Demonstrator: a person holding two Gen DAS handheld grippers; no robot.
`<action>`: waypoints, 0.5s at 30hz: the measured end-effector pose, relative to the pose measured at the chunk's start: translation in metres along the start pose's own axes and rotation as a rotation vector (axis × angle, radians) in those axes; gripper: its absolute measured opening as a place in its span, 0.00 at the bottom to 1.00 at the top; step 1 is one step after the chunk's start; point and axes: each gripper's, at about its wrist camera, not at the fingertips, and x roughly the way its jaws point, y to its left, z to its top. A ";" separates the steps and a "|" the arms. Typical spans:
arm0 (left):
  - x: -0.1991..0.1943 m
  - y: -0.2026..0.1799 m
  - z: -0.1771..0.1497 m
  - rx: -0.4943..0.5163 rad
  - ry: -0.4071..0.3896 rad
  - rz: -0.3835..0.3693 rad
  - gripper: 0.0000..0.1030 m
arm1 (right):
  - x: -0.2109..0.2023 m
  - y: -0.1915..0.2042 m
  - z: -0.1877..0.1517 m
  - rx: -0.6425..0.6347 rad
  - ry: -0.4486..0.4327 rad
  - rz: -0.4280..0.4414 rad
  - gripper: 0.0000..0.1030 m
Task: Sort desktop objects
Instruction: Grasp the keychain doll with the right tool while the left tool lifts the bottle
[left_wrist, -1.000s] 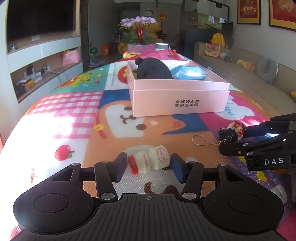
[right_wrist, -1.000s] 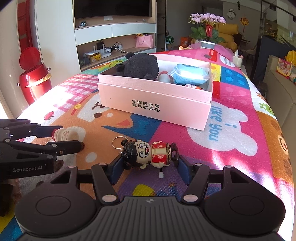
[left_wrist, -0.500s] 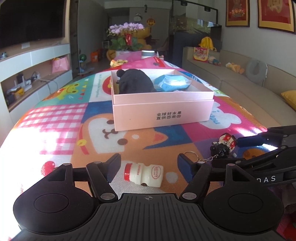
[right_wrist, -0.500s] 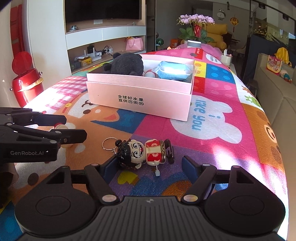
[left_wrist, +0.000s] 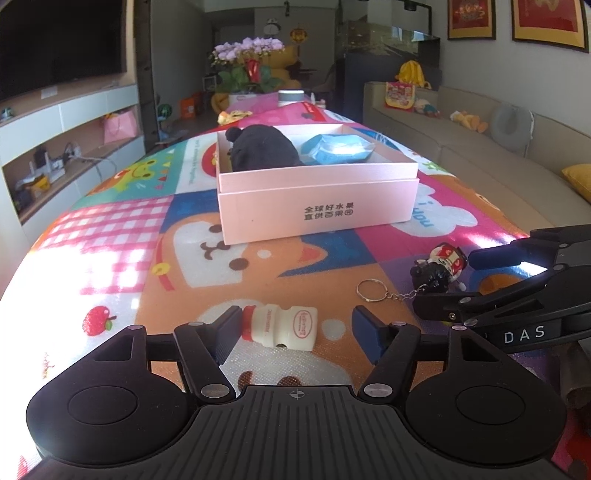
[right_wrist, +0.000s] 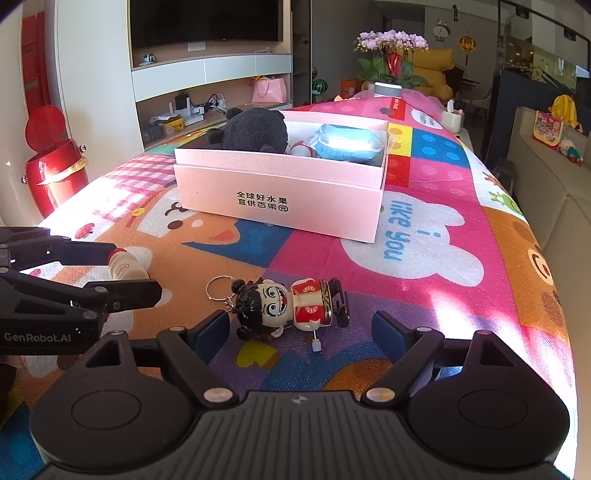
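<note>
Both tongs (left_wrist: 295, 328) are matte black with blue pads (right_wrist: 212, 334), silver screws and white lettering.

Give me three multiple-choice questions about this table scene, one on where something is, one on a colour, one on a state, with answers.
1. Where is the black plush toy?
A. inside the pink box
B. on the mat beside the box
C. between the right gripper's jaws

2. What colour is the cap of the small drink bottle?
A. blue
B. red
C. green

3. How does the doll keychain lie?
A. standing upright
B. hanging from a gripper
C. on its side on the mat

Answers: 1 A, its dark body rises above the box wall. 2 B, the cap end by the left pad is red. 3 C, it lies flat, ring stretched out beside it.
</note>
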 end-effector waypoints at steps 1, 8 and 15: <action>0.000 0.001 -0.001 -0.004 0.003 0.000 0.68 | 0.000 0.000 0.000 -0.002 0.002 0.001 0.82; 0.003 0.001 -0.001 0.004 0.023 -0.004 0.53 | 0.005 0.010 0.007 -0.077 -0.002 0.010 0.82; -0.007 -0.004 -0.003 0.037 0.017 -0.009 0.47 | 0.001 0.012 0.017 -0.073 0.036 0.028 0.65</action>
